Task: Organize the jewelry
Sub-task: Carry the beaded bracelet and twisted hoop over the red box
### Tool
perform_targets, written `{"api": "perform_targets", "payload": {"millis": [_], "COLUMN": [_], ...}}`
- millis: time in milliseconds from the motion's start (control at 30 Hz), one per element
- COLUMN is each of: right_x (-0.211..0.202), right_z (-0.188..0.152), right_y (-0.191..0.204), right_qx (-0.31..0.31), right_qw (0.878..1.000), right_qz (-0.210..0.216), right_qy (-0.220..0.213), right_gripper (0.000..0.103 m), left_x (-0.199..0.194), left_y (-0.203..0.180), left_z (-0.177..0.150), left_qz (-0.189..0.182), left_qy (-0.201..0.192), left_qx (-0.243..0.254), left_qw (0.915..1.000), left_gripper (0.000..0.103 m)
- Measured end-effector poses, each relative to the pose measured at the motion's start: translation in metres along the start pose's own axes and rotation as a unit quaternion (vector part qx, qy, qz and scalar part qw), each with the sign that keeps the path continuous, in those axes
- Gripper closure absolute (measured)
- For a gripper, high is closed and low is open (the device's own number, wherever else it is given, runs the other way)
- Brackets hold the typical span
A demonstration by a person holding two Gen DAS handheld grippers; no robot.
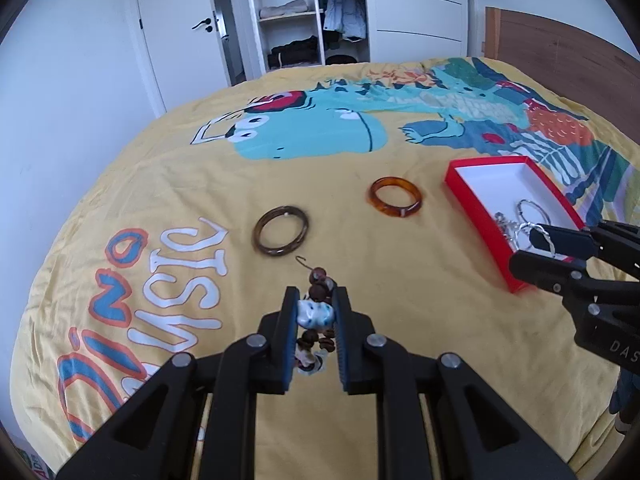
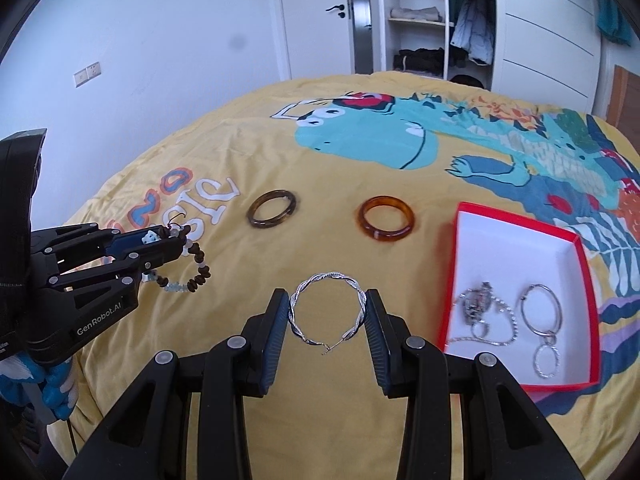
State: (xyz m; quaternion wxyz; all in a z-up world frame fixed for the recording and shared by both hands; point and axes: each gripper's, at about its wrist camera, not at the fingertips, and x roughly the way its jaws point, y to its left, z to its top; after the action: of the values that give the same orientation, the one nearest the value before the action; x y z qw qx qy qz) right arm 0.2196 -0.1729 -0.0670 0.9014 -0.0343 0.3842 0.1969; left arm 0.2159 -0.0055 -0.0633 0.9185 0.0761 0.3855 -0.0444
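Observation:
My left gripper (image 1: 316,300) is shut on a brown bead bracelet with a white-blue charm (image 1: 316,314) and holds it above the bedspread; it also shows in the right wrist view (image 2: 188,264), dangling from the left gripper (image 2: 176,240). My right gripper (image 2: 327,300) is shut on a twisted silver hoop earring (image 2: 327,308), held across its width. In the left wrist view the right gripper (image 1: 528,252) hovers over the red box (image 1: 472,200). The red box (image 2: 584,280) holds silver hoops (image 2: 542,316) and a silver chain (image 2: 480,312).
A dark brown bangle (image 1: 281,231) (image 2: 272,208) and an amber bangle (image 1: 396,197) (image 2: 386,218) lie on the yellow dinosaur bedspread (image 1: 400,340). A wooden headboard (image 1: 560,48) is at the right; wardrobe and door stand behind the bed.

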Motion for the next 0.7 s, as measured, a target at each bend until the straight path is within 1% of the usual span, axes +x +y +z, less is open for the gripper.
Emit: {"api": "perform_targets", "payload": {"millis": [167, 367, 567, 700], "right_x": [-0.016, -0.033, -0.046, -0.047], "right_z": [-0.008, -0.017, -0.025, -0.03], "right_y": [-0.031, -0.074, -0.121, -0.151], "right_qx": [0.017, 0.039, 0.062, 0.076], "right_qw": [1.0, 0.998, 0.996, 0.994], "right_qz": [-0.016, -0.04, -0.064, -0.076], "right_qy": [-0.006, -0.011, -0.018, -0.019], "right_gripper": [0.065, 0.065, 0.065, 0.065], "left_x": [-0.004, -0.001, 0.01, 0.024], "left_y": [-0.028, -0.071, -0.119, -0.151], "left_z": [0.011, 0.029, 0.049, 0.06], "left_qz": [-0.012, -0.034, -0.065, -0.087], "left_qy": [-0.007, -0.014, -0.015, -0.006], "left_qx": [0.016, 0.035, 0.047, 0.051], "left_qw": [0.9998, 0.9987, 0.9967, 0.9949], "left_gripper": [0.088, 0.088, 0.088, 0.088]}}
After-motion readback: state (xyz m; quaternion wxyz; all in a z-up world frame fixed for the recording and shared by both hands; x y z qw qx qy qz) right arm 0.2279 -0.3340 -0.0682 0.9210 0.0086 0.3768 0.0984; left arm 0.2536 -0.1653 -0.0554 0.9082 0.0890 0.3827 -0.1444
